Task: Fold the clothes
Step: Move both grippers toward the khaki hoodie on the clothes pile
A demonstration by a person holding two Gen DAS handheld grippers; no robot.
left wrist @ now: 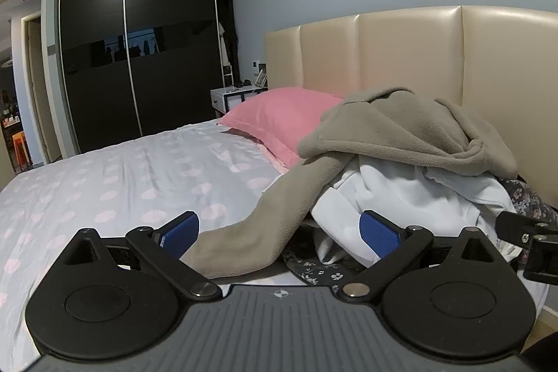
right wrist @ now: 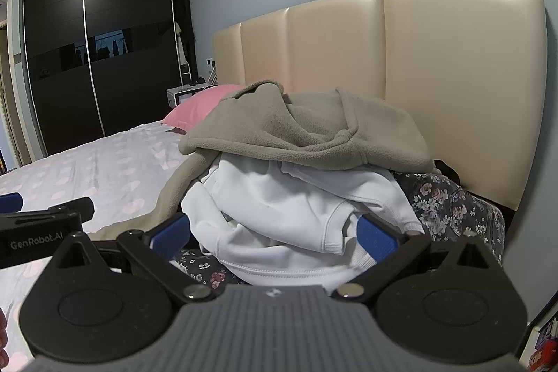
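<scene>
A heap of 3 garments sits on the bed (left wrist: 115,176) against the headboard (right wrist: 453,75). The left gripper (left wrist: 279,236) is spread wide with nothing held; the taupe fleece (left wrist: 390,131) trails a sleeve between its fingers (left wrist: 181,232) toward 6 o'clock. The right gripper (right wrist: 275,232) is equally wide and empty, the white sweatshirt (right wrist: 296,208) bulging between its fingers (right wrist: 376,236). A floral garment (right wrist: 450,204) lies underneath, at 3 o'clock.

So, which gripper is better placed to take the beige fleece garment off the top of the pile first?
Probably the left gripper. Its open jaws already straddle the hanging end of the beige fleece garment. The right gripper, also open, faces the white garment underneath.
</scene>
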